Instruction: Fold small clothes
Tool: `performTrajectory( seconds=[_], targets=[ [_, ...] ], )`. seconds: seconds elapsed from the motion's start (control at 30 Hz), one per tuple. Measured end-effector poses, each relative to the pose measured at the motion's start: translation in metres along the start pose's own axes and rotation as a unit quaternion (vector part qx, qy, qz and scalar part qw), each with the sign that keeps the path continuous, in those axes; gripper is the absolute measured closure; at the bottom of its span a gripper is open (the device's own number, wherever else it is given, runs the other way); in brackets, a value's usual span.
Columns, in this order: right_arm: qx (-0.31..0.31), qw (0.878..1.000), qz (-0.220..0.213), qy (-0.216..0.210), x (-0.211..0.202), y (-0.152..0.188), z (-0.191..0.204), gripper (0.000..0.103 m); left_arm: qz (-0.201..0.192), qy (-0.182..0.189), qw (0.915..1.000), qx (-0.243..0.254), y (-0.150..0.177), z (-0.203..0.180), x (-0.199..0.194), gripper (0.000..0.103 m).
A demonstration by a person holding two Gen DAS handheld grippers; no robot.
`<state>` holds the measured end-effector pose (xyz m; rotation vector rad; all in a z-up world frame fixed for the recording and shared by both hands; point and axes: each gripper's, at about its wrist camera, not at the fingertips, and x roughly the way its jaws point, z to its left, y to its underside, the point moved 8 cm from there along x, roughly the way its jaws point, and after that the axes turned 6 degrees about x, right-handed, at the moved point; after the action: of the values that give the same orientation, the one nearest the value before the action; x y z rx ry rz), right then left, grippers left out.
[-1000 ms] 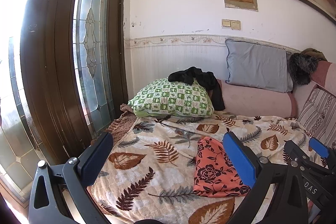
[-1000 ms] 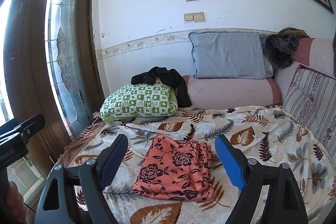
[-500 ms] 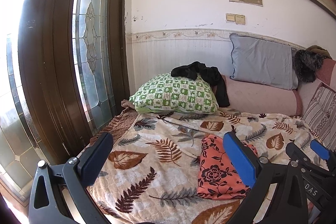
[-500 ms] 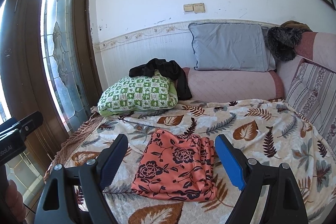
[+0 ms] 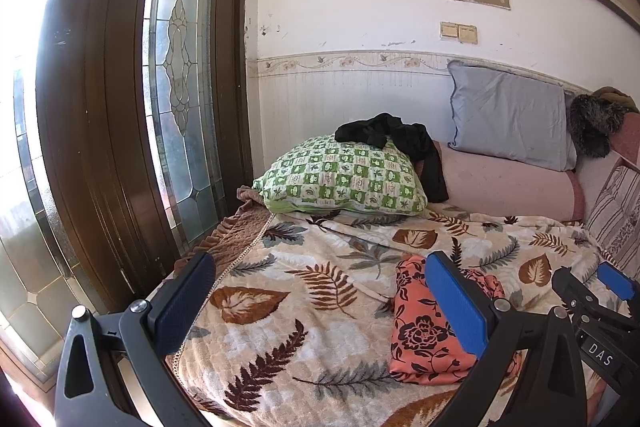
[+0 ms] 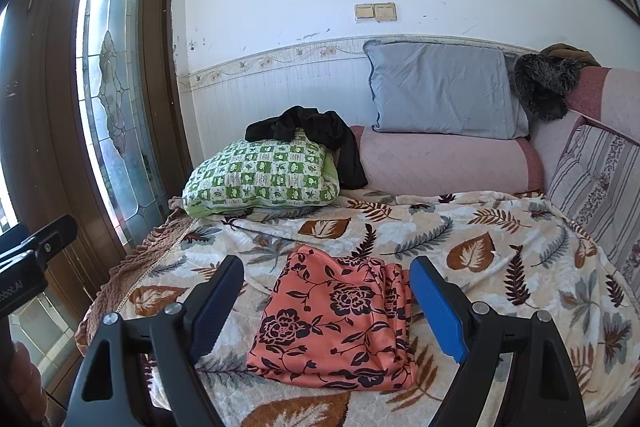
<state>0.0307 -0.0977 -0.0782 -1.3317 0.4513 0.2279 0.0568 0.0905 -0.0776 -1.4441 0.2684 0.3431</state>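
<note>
A folded orange garment with black flowers (image 6: 336, 319) lies on the leaf-print blanket (image 6: 480, 251) near the bed's front edge. It also shows in the left wrist view (image 5: 424, 331), partly behind my right finger pad. My right gripper (image 6: 326, 299) is open and empty, held above and in front of the garment, which sits between its fingers in view. My left gripper (image 5: 320, 303) is open and empty, to the left of the garment over bare blanket. The right gripper's tip (image 5: 592, 291) shows at the right of the left wrist view.
A green checked pillow (image 6: 260, 175) with a black garment (image 6: 316, 131) on it lies at the back left. A grey pillow (image 6: 440, 95) leans on a pink bolster (image 6: 448, 163). A striped cushion (image 6: 600, 171) is at the right. A glass door (image 5: 176, 107) stands left of the bed.
Both grippers have tilted down slightly and drifted; the scene sits lower and a little right in both views. The garment has not moved. Both grippers stay open.
</note>
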Motion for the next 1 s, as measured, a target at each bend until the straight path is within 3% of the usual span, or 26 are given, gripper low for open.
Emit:
performTrajectory(
  seconds=[0.43, 1.0],
  targets=[
    [-0.012, 1.000, 0.022, -0.010, 0.034, 0.007, 0.021, 0.016, 0.020, -0.007, 0.9997, -0.010, 0.010, 0.012, 0.031, 0.000],
    [-0.016, 0.999, 0.035, -0.007, 0.053, 0.009, 0.025, 0.016, 0.018, 0.002, 0.9998, -0.007, 0.009, 0.008, 0.043, 0.000]
  ],
)
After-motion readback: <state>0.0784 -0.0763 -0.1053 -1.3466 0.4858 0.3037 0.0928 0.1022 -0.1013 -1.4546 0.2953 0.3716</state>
